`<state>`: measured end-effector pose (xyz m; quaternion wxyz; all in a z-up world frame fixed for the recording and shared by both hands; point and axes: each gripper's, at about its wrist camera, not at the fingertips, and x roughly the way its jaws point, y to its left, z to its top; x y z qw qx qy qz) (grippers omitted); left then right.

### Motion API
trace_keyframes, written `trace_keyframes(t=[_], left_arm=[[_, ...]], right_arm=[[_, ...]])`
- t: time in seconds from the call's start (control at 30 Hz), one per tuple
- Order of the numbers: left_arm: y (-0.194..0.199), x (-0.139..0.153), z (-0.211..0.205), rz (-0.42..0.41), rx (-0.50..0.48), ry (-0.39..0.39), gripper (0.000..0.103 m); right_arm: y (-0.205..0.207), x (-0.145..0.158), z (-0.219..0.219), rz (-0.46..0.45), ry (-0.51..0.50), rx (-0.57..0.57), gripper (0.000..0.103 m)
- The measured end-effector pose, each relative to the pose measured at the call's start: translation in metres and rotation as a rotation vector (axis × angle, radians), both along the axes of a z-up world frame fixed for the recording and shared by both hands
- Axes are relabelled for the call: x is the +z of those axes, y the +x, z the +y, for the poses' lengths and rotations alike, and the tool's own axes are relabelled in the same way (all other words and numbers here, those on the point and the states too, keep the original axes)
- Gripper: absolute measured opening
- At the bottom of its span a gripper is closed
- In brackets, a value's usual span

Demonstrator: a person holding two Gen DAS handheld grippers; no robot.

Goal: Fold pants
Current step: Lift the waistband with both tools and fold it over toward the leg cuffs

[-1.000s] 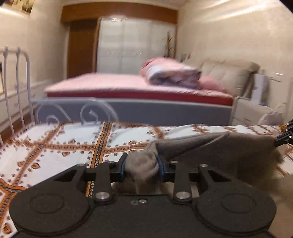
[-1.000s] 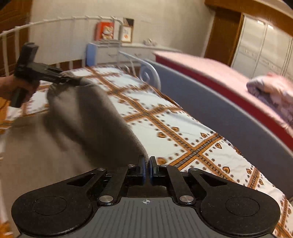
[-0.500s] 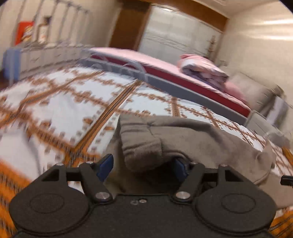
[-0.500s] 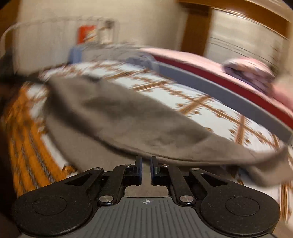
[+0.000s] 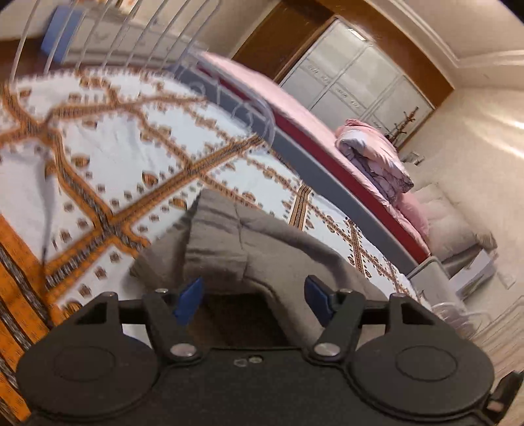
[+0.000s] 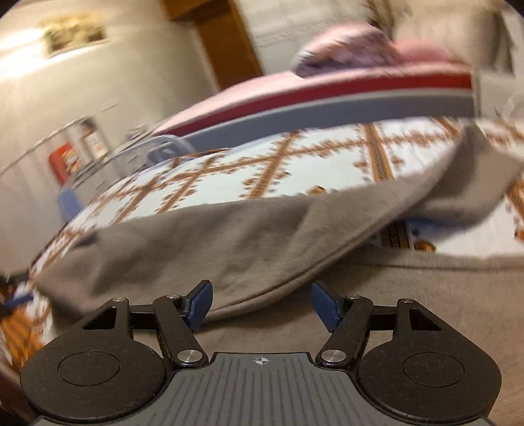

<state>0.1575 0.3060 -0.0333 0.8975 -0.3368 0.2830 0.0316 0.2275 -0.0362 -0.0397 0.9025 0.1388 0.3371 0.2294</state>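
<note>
Patterned bedspread [image 5: 108,147], grey pants [image 6: 229,242], both grippers agape

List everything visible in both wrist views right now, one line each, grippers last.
pants: 1, grey-brown, folded over on the patterned bedspread, just ahead of both grippers
bedspread: 1, white with orange diamond pattern, covering the near bed
bed rail: 1, white metal, far end of the near bed
second bed: 1, pink sheet with red and grey side, alongside the near bed
folded quilt: 1, pink and purple, on the second bed
wardrobe: 1, white panelled doors in a brown frame, far wall
red box: 1, blurred, against the wall, left in the right wrist view
left gripper: 1, black with blue pads, open, over the pants
right gripper: 1, black with blue pads, open, at the fold edge
</note>
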Motion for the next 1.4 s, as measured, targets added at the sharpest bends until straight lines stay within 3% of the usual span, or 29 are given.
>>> trace_keyframes(t=[0.37, 0.4, 0.47, 0.5, 0.53, 0.57, 0.63, 0.77, 0.83, 0.9, 0.93, 1.0, 1.07, 1.17, 1.27, 1.4], left_arm=[[0.02, -0.035, 0.024, -0.01, 0.104, -0.276, 0.056], [0.024, -0.038, 0.027, 0.002, 0.112, -0.277, 0.05], [0.034, -0.039, 0.03, 0.022, 0.115, -0.249, 0.034], [0.04, -0.038, 0.031, 0.027, 0.105, -0.232, 0.03], [0.047, -0.037, 0.032, 0.031, 0.089, -0.205, 0.028], [0.053, -0.033, 0.033, 0.033, 0.064, -0.18, 0.026], [0.063, -0.023, 0.037, 0.005, 0.012, -0.162, 0.024], [0.063, 0.015, 0.05, -0.156, -0.099, -0.111, 0.024], [0.056, 0.023, 0.054, -0.169, -0.169, -0.034, 0.024], [0.053, 0.01, 0.051, -0.077, -0.197, 0.07, 0.024], [0.057, -0.007, 0.048, 0.021, -0.208, 0.128, 0.024], [0.059, -0.034, 0.036, 0.148, -0.221, 0.216, 0.025], [0.047, -0.039, 0.033, 0.096, -0.176, 0.192, 0.024], [0.042, -0.041, 0.034, 0.087, -0.152, 0.165, 0.028], [0.042, -0.039, 0.033, 0.082, -0.141, 0.154, 0.029], [0.044, -0.03, 0.025, 0.06, -0.157, 0.249, 0.024]], right_arm=[[0.039, -0.014, -0.009, 0.092, 0.069, -0.076, 0.068], [0.044, -0.016, -0.01, 0.106, 0.08, -0.083, 0.068], [0.058, -0.021, -0.008, 0.137, 0.089, -0.097, 0.068], [0.064, -0.023, -0.008, 0.153, 0.086, -0.102, 0.061], [0.07, -0.026, -0.007, 0.17, 0.083, -0.103, 0.048], [0.075, -0.029, -0.006, 0.194, 0.088, -0.088, 0.016], [0.079, -0.029, -0.008, 0.199, 0.096, -0.07, 0.011], [0.049, 0.01, -0.022, 0.04, 0.103, -0.058, 0.009], [0.023, 0.03, -0.034, -0.033, 0.11, -0.032, 0.009], [0.0, 0.035, -0.04, -0.059, 0.114, 0.002, 0.009], [-0.01, 0.028, -0.038, -0.047, 0.101, 0.027, 0.009], [-0.017, -0.002, -0.018, -0.006, -0.007, 0.073, 0.009], [-0.012, -0.033, -0.004, 0.104, -0.052, 0.078, 0.009], [-0.019, -0.034, -0.009, 0.082, 0.003, 0.034, 0.009], [-0.019, -0.033, -0.009, 0.074, -0.008, 0.042, 0.009], [-0.017, -0.028, -0.011, 0.044, -0.007, 0.045, 0.009]])
